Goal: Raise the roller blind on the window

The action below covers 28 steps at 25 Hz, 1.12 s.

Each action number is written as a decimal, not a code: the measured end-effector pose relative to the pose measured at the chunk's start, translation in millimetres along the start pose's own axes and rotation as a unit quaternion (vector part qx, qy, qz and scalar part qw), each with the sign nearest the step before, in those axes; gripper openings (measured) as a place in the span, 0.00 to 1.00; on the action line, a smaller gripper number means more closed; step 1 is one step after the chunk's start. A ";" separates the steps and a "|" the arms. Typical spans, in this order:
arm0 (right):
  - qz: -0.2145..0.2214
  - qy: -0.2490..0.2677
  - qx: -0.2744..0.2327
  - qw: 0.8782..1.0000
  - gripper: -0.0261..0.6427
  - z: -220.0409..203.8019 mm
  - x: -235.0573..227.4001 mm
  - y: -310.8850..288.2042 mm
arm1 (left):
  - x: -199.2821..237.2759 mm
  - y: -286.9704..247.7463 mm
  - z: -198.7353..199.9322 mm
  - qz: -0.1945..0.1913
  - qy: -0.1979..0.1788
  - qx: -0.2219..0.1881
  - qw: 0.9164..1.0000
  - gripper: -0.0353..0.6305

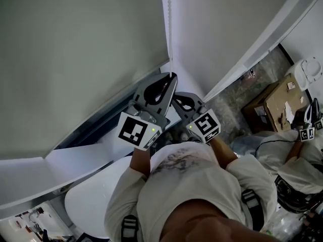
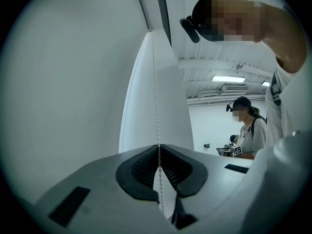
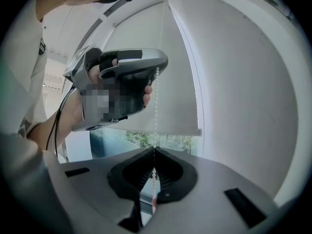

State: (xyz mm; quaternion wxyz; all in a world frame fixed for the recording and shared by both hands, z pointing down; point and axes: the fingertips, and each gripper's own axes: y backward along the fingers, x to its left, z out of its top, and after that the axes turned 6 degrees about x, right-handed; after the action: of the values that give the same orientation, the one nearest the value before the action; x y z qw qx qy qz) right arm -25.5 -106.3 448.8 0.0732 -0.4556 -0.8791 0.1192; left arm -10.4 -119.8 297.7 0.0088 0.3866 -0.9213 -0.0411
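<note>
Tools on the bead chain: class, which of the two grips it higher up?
The left tool: in the right gripper view it clamps the bead chain above the right tool, which grips the same strand.

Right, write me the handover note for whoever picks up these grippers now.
The left hand-held gripper is shut on the bead chain, higher up it.
The right hand-held gripper is shut on the same chain, below the left.
The roller blind looks partly up: glass shows under its bottom rail.
Left to do: pull the chain hand over hand until the blind is fully raised.
</note>
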 end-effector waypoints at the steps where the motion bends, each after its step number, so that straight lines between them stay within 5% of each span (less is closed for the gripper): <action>1: 0.000 -0.002 0.001 1.000 0.13 -2.7 -1.0 1.5 | -1.9 -1.0 -2.4 -0.001 0.002 0.001 1.000 0.08; 28: 0.008 -0.027 0.072 0.997 0.13 -71.8 8.7 -10.0 | -13.8 9.5 -71.5 -0.002 0.056 0.059 0.997 0.08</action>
State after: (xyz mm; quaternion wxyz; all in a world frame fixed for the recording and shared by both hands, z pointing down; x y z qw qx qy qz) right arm -21.4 -94.5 520.8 0.0807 -0.4527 -0.8664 0.1948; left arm -4.0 -108.3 370.0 0.0378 0.3895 -0.9196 0.0352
